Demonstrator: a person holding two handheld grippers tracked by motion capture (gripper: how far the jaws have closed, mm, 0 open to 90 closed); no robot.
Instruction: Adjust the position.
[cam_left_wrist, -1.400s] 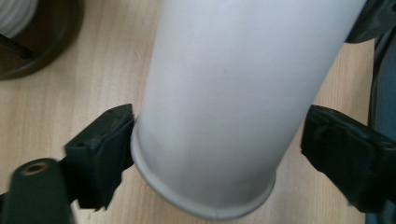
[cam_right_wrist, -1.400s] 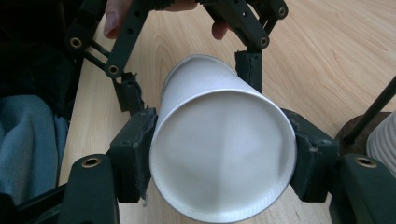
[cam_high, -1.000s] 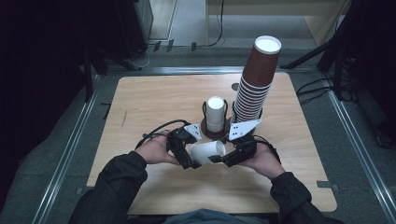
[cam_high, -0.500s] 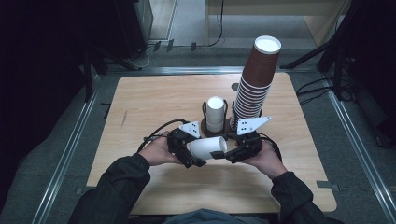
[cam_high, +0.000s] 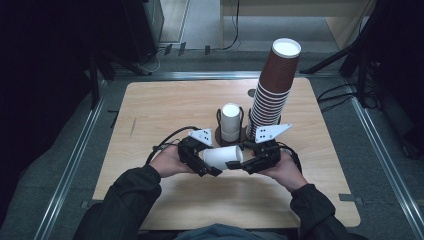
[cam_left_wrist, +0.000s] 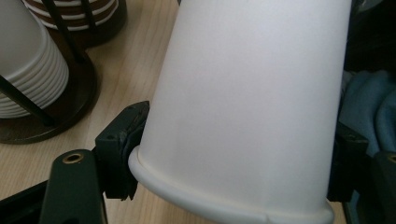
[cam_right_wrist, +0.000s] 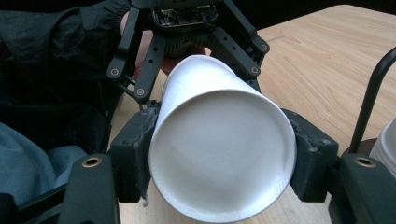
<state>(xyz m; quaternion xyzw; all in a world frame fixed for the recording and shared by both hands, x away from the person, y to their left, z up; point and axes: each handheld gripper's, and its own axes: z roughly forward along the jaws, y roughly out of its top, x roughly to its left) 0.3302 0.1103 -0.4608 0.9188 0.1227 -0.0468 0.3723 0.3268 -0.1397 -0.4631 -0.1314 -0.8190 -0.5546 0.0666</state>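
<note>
White cup (cam_left_wrist: 247, 107) top cut off by frame edge in left tool view — mouth unseen.

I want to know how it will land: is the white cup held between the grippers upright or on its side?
On its side: the white cup lies level between the left gripper and right gripper.

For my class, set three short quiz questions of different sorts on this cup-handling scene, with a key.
1. True or false: the white cup lies on its side between the two grippers.
2. Which stack is taller: A) brown cups B) white cups?
3. What is the table made of?

Key
1. True. The left gripper and the right gripper both clamp it; the left jaws have just been closing on it.
2. A.
3. Light wood.
</note>
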